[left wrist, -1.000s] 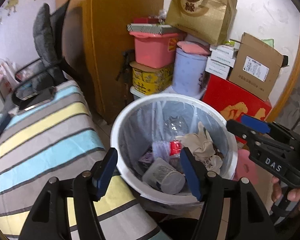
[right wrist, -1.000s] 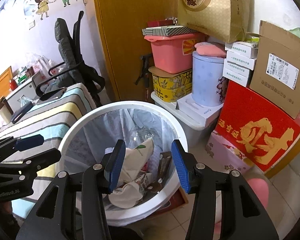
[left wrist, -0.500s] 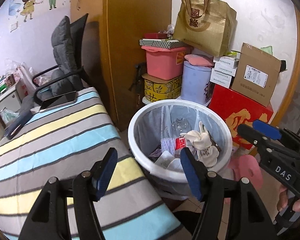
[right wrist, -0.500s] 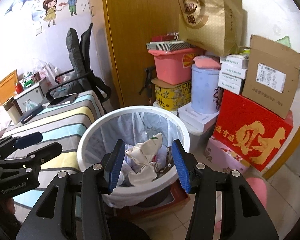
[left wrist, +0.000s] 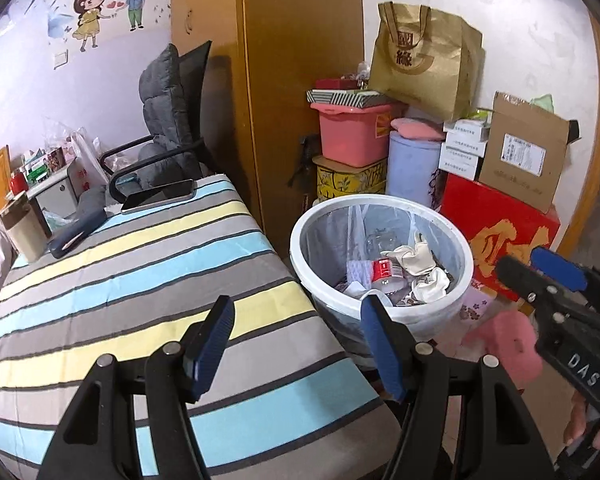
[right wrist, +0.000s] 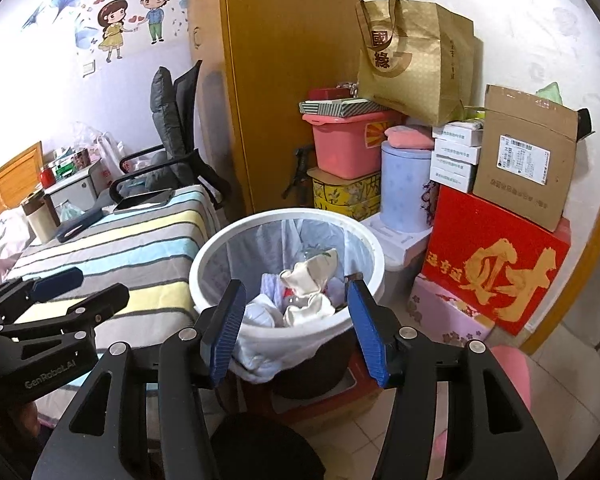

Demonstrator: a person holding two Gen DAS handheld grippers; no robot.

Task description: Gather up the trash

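Note:
A white trash bin (left wrist: 300, 248) with a clear liner stands beside the striped table; it also shows in the right wrist view (right wrist: 374, 256). It holds crumpled paper (left wrist: 414, 258), a red-labelled bottle (left wrist: 384, 270) and other scraps. My left gripper (left wrist: 296, 348) is open and empty, above the table's near corner, short of the bin. My right gripper (right wrist: 296, 328) is open and empty, above the bin's near rim. Each gripper shows in the other's view, the right one (left wrist: 540, 272) to the bin's right, the left one (right wrist: 80, 290) over the table.
The striped tablecloth (left wrist: 140, 280) carries a phone (left wrist: 158, 196), a dark case (left wrist: 78, 234) and a beige box (left wrist: 20, 232). A grey office chair (left wrist: 168, 120) stands behind. Stacked boxes, a pink tub (left wrist: 354, 136) and a red box (left wrist: 500, 228) crowd the wall behind the bin.
Both grippers have pulled back and up from the bin, which now looks smaller and farther. Both stay open and empty.

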